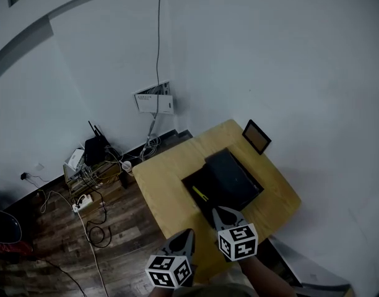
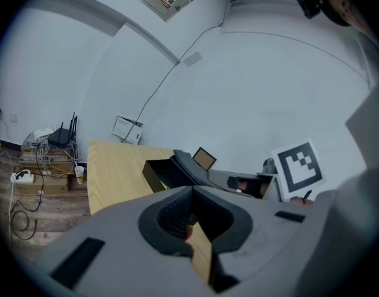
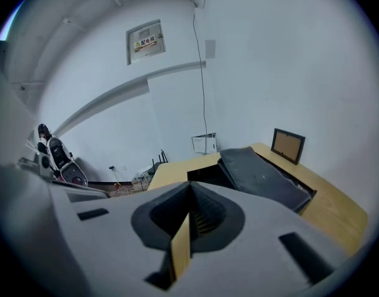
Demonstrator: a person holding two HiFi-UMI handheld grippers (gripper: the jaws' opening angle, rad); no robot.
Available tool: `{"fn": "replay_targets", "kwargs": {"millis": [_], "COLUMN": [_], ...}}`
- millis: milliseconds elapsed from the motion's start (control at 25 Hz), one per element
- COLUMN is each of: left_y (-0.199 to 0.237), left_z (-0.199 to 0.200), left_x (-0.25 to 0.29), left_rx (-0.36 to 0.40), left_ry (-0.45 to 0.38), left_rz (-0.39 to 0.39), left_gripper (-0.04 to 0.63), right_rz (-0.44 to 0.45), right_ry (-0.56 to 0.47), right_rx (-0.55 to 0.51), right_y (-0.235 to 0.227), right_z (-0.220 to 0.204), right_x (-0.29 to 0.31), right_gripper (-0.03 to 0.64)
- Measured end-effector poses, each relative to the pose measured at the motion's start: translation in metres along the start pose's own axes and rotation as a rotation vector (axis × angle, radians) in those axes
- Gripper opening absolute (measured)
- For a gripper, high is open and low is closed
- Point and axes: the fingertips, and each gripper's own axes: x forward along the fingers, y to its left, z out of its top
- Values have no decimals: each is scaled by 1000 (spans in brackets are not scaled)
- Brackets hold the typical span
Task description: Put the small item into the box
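Note:
A black box lies open on the light wooden table, its dark lid folded back to the right. A thin yellow item lies inside the box and also shows in the left gripper view as a yellow item. My left gripper hangs over the table's near edge, short of the box, jaws together and empty. My right gripper is at the box's near edge, also shut on nothing. The right gripper view shows the box and lid just ahead.
A small dark picture frame stands at the table's far corner by the white wall. On the wooden floor to the left are a router, a power strip and loose cables. A wall panel hangs behind the table.

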Motion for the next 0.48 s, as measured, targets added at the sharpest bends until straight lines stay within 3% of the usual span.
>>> {"fn": "replay_targets", "kwargs": {"millis": [480], "left_y": [-25], "left_z": [2], "left_x": [-20], "left_rx": [52], "left_ry": [-5], "left_rz": [-49], "left_gripper": [3], "right_rz": [-3], "right_ry": [-128], "right_rx": [37], "right_y": [13], "right_z": [9], "right_x": [-78], "right_gripper": [0]}}
